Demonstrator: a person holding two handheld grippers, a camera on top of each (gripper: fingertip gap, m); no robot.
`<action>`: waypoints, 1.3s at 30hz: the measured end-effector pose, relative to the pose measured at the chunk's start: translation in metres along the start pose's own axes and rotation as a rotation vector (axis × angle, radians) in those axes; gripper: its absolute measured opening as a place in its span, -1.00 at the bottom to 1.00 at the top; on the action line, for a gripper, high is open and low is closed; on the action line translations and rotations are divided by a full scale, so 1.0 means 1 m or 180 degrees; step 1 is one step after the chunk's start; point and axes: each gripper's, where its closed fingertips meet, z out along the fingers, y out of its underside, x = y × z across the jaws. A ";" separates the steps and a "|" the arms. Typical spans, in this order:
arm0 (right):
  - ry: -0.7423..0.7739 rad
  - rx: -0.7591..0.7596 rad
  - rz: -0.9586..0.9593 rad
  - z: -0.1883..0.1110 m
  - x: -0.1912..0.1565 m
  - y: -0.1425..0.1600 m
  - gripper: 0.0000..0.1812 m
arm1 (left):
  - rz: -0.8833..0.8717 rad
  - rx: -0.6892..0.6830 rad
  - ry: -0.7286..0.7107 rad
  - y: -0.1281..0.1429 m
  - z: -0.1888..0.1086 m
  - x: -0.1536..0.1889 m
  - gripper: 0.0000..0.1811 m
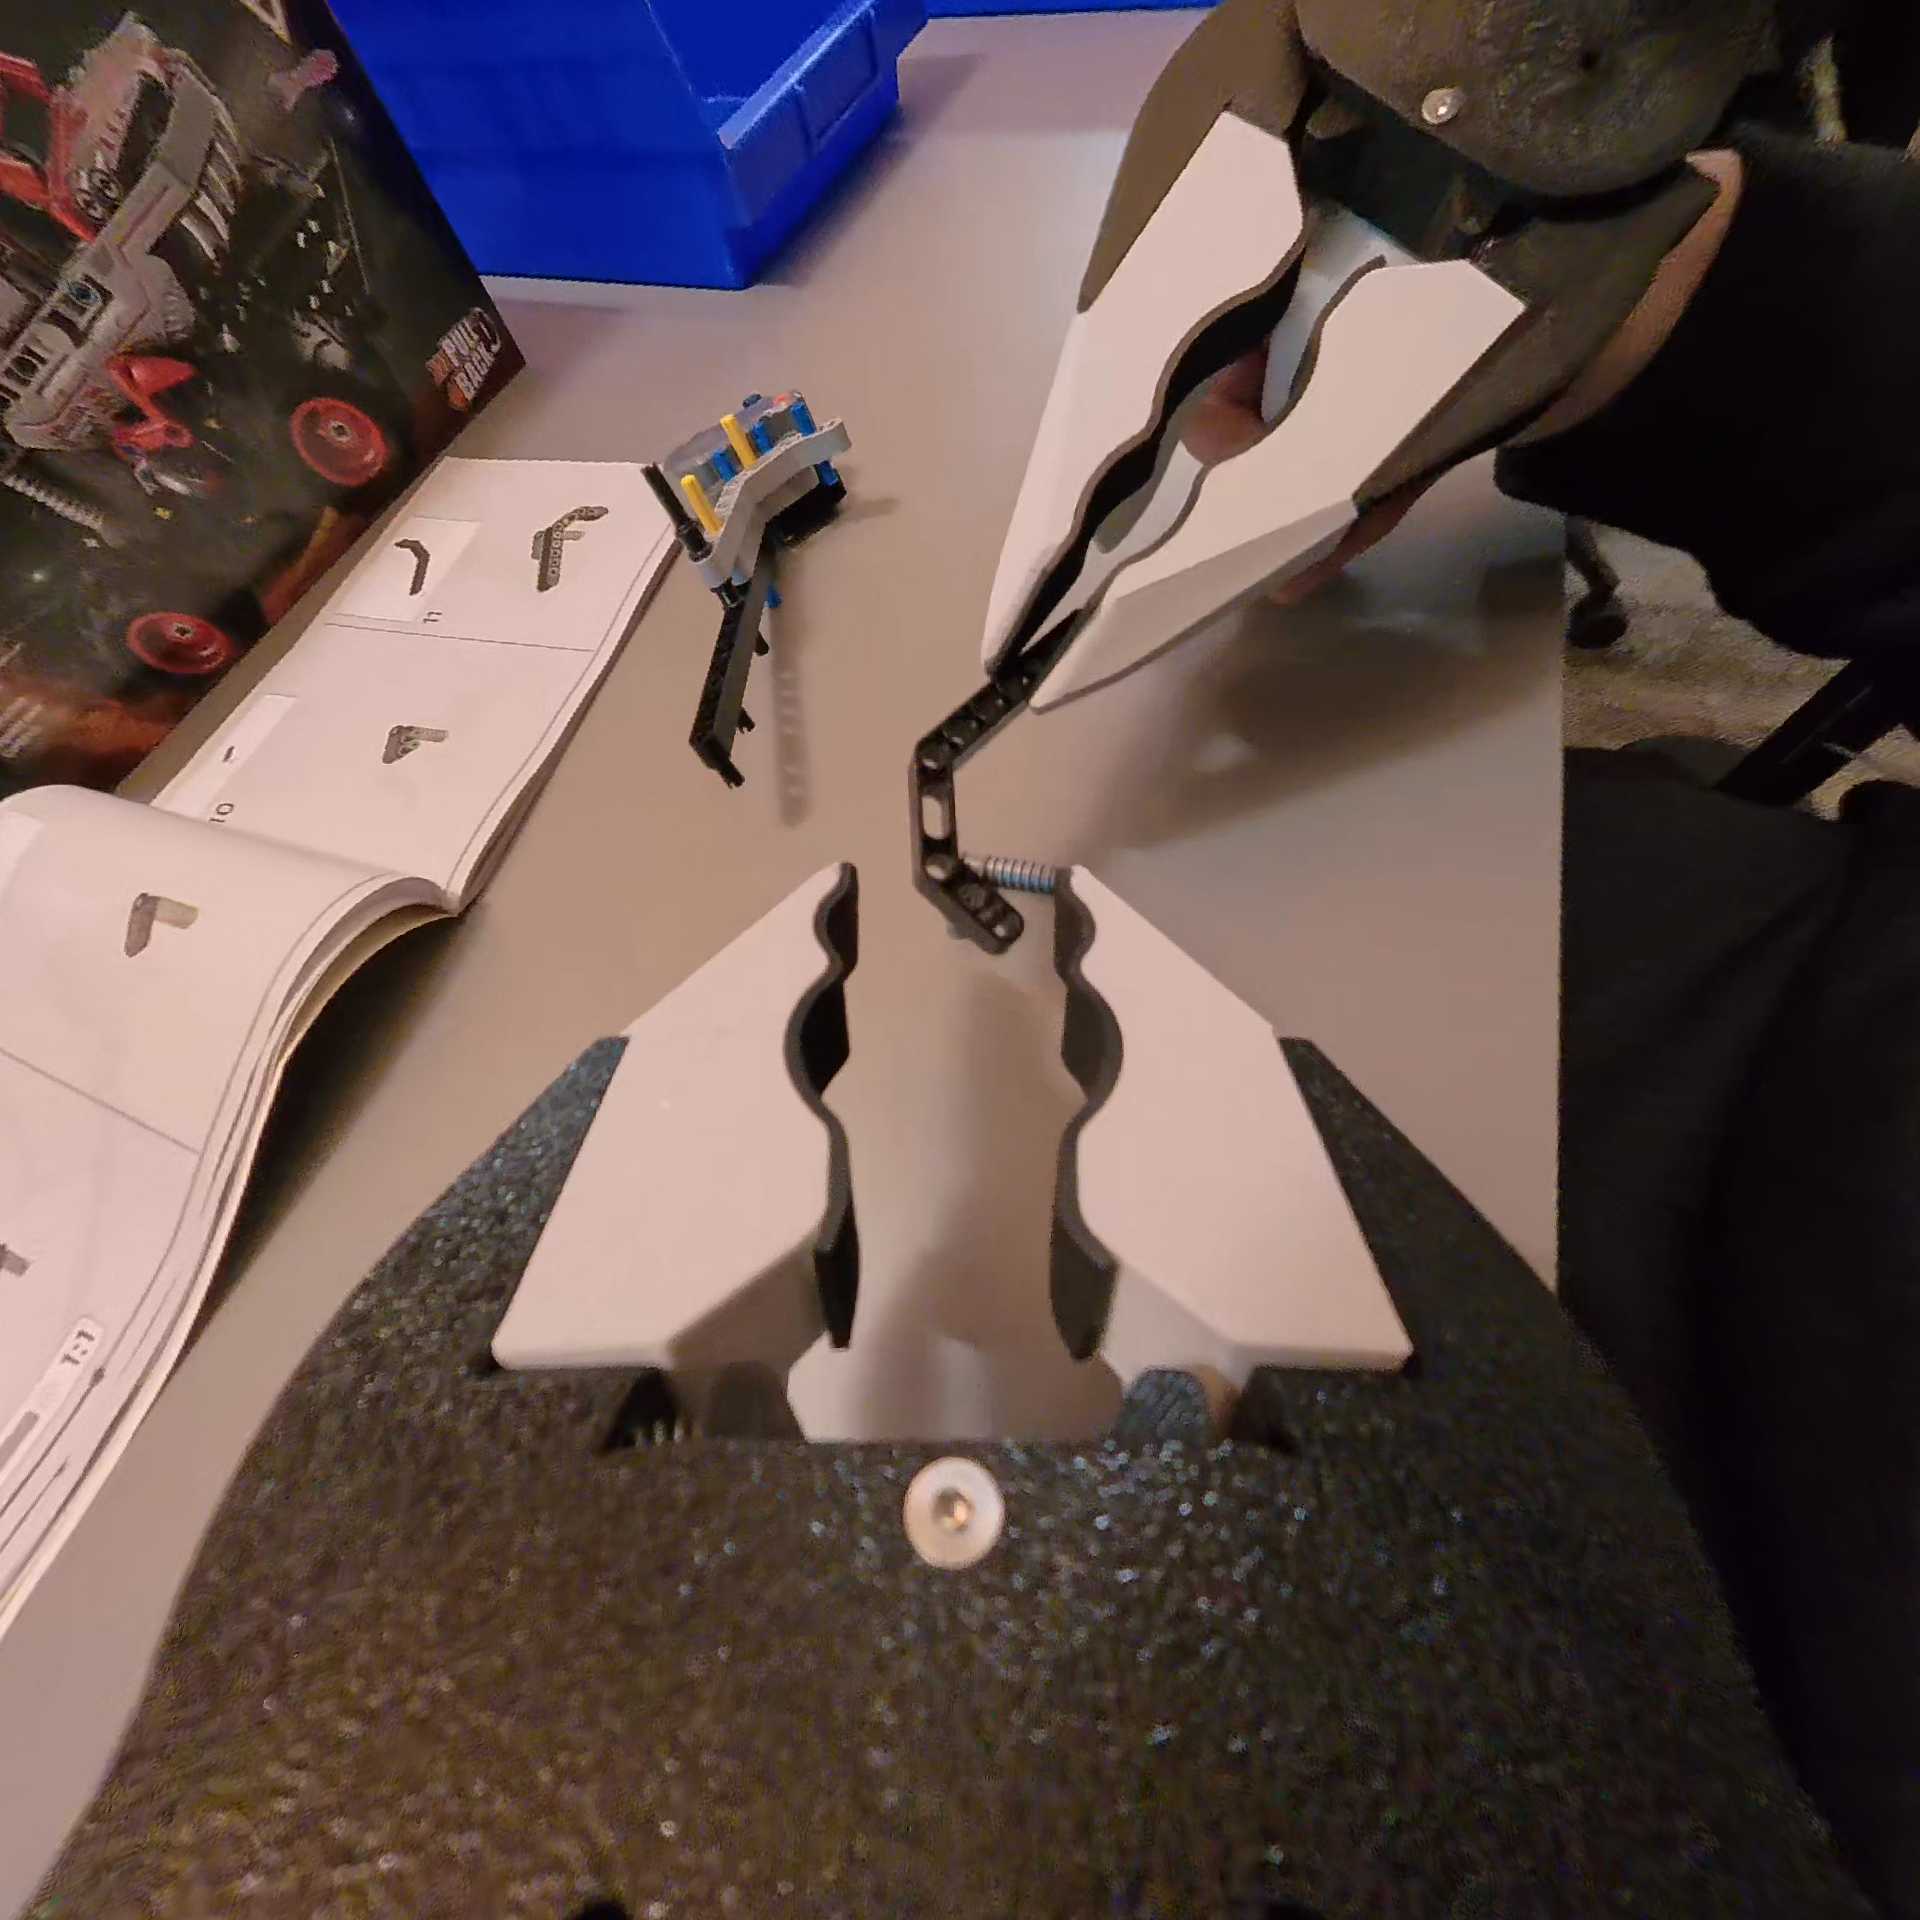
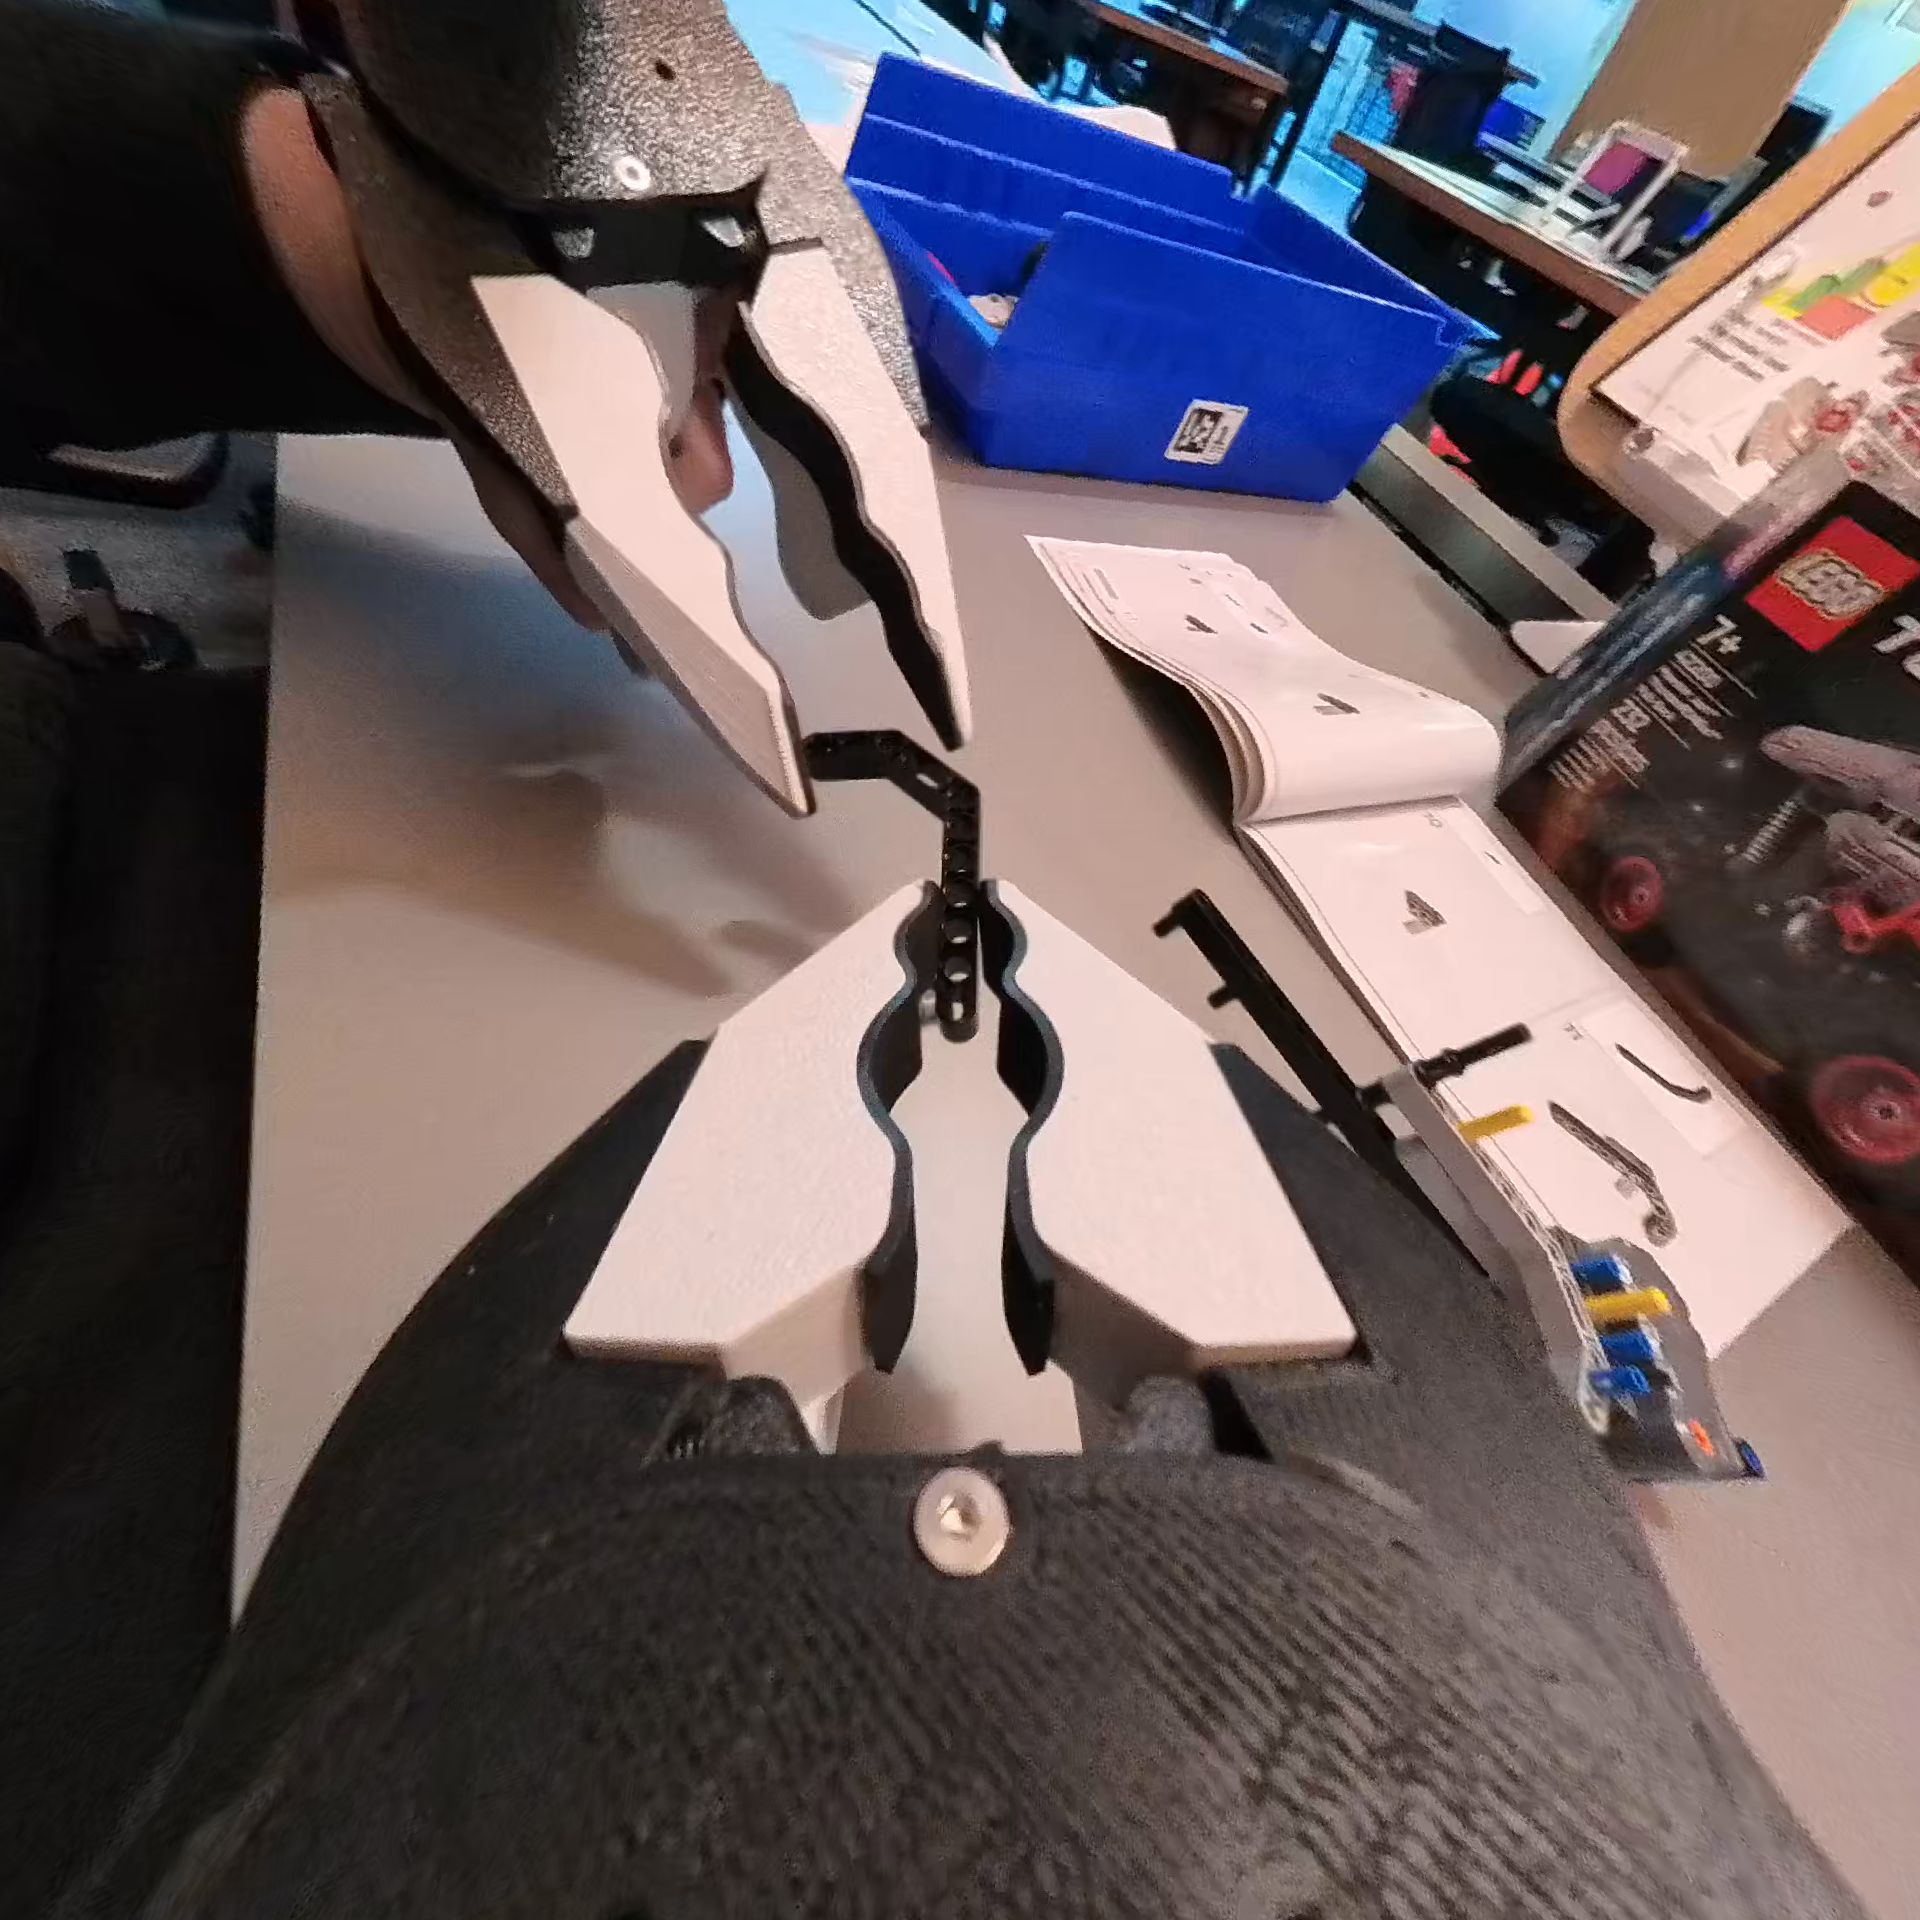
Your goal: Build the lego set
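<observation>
A black bent lego beam (image 1: 940,769) is held above the grey table (image 1: 1299,831). My right gripper (image 2: 961,899) is shut on one end of the beam (image 2: 961,831). It reaches in from the upper right in the left wrist view (image 1: 1016,673). My left gripper (image 1: 961,883) is open, with the beam's other end between its fingertips. It also shows in the right wrist view (image 2: 873,769). A small grey ribbed piece (image 1: 1013,869) sticks out of the beam near my left gripper's right finger. A partly built grey, black, blue and yellow assembly (image 1: 758,478) lies on the table (image 2: 1621,1340).
An open instruction booklet (image 1: 416,644) lies on the left (image 2: 1351,748), with the set's box (image 1: 156,312) beside it (image 2: 1766,831). A blue bin (image 1: 623,125) stands at the back (image 2: 1143,312). The table edge (image 1: 1558,935) runs close on the right, near a person's dark clothing. The left gripper's tips are roughly 4 cm from the right gripper's.
</observation>
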 end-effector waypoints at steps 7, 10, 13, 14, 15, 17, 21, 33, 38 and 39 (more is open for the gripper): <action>0.0143 0.0272 -0.0272 -0.016 0.003 -0.014 -0.95 | -0.0647 0.0159 0.0542 -0.014 -0.001 0.003 -0.58; 0.0191 0.0455 -0.0408 -0.022 0.002 -0.023 -0.95 | -0.1309 0.0310 0.1165 -0.027 -0.006 0.012 -0.51; 0.0153 0.0550 -0.0475 -0.024 -0.002 -0.029 -0.95 | -0.1818 0.0429 0.1614 -0.039 -0.008 0.017 -0.61; 0.0199 0.0540 -0.0529 -0.024 -0.001 -0.030 -0.95 | -0.1879 0.0440 0.1714 -0.041 -0.008 0.019 -0.64; 0.0201 0.0508 -0.0587 -0.024 -0.002 -0.030 -0.95 | -0.1885 0.0443 0.1756 -0.042 -0.008 0.021 -0.69; 0.0149 0.0442 -0.0642 -0.023 -0.005 -0.028 -0.95 | -0.1794 0.0438 0.1670 -0.041 -0.004 0.020 -0.86; 0.0187 0.0482 -0.0634 -0.025 -0.004 -0.030 -0.95 | -0.1520 0.0411 0.1527 -0.040 -0.002 0.020 -0.92; 0.0324 0.0283 0.0682 -0.039 0.027 -0.011 -0.64 | 0.1163 0.0394 -0.0304 -0.048 -0.009 -0.016 -0.92; 0.0065 0.0206 0.1837 -0.036 0.025 -0.004 -0.59 | 0.2963 0.0233 -0.1218 -0.048 -0.013 -0.013 -0.93; -0.0031 0.0209 0.2045 -0.035 0.023 -0.003 -0.59 | 0.3137 0.0212 -0.1387 -0.050 -0.014 -0.014 -0.93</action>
